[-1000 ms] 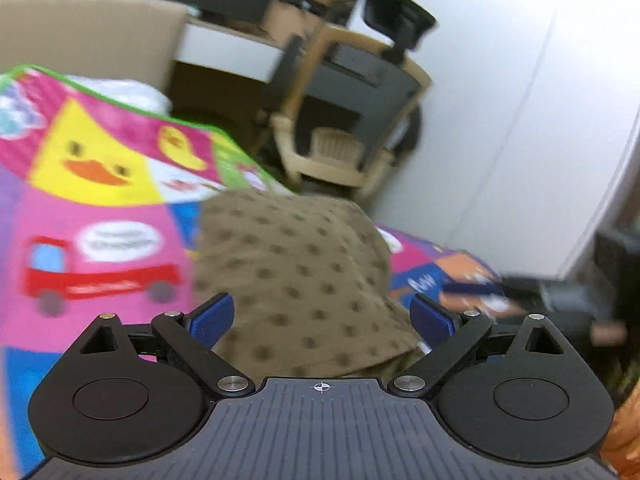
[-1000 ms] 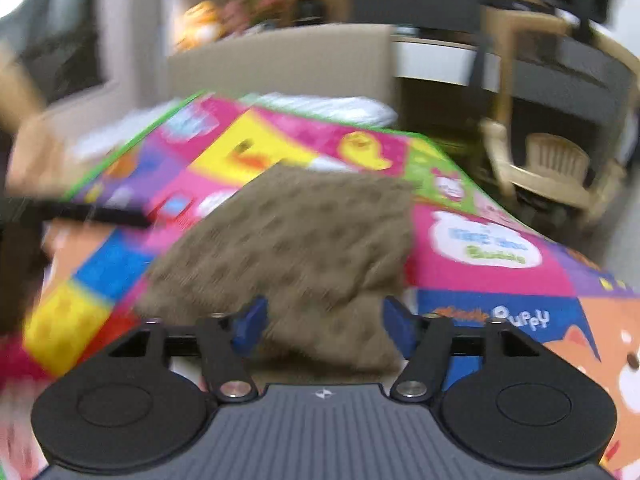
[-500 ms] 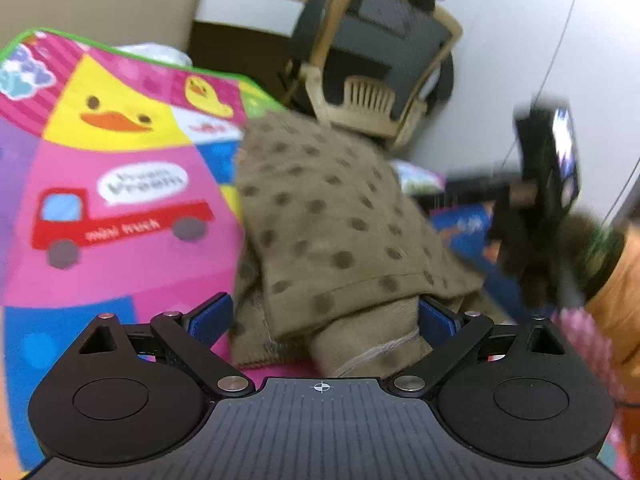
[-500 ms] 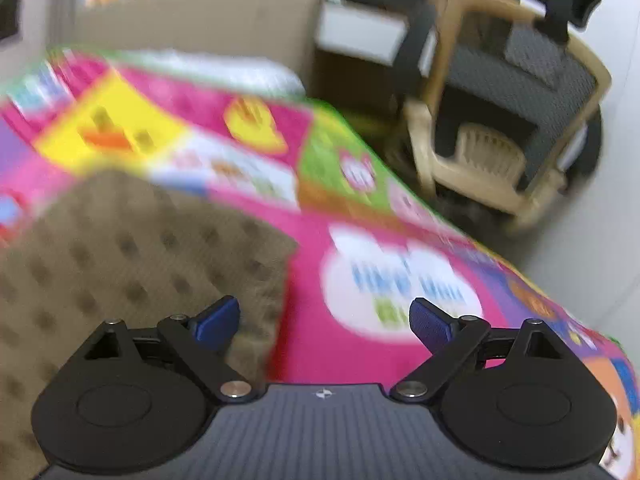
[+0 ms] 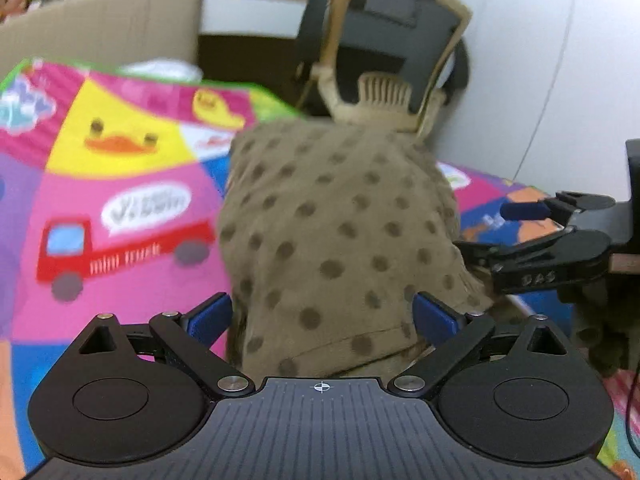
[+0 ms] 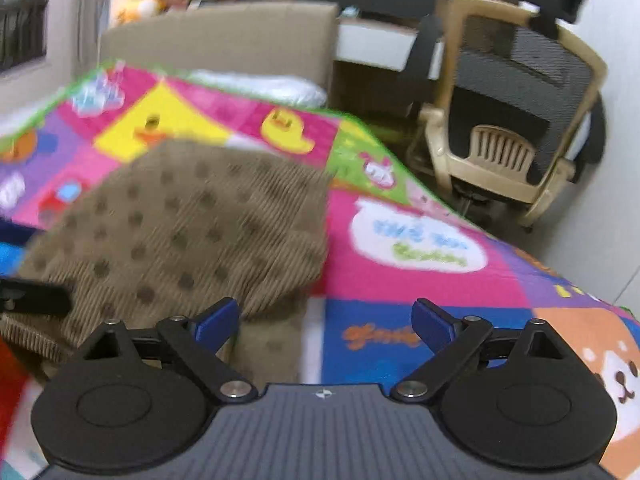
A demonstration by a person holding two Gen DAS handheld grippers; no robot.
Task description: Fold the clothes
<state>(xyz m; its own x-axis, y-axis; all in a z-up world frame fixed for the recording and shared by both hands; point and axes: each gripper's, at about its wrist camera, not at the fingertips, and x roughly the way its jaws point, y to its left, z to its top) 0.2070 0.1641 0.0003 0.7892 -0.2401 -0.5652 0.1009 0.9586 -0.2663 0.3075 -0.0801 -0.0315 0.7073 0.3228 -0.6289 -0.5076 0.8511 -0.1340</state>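
Dotted brown garment (image 5: 336,240) folded on play mat (image 5: 120,184), cardboard box (image 6: 224,36) behind

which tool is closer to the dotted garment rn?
Left. The left tool straddles the near edge of the garment, fingers open on either side. The right tool is open too, at the garment's right edge, mostly over the bare mat.

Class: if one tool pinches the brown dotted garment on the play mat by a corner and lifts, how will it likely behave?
The brown dotted garment looks like soft ribbed fabric, so it would probably droop and unfold rather than hold shape. It lies in loose layers, so the lower ones may slip free. On the play mat, pushing would likely bunch it.
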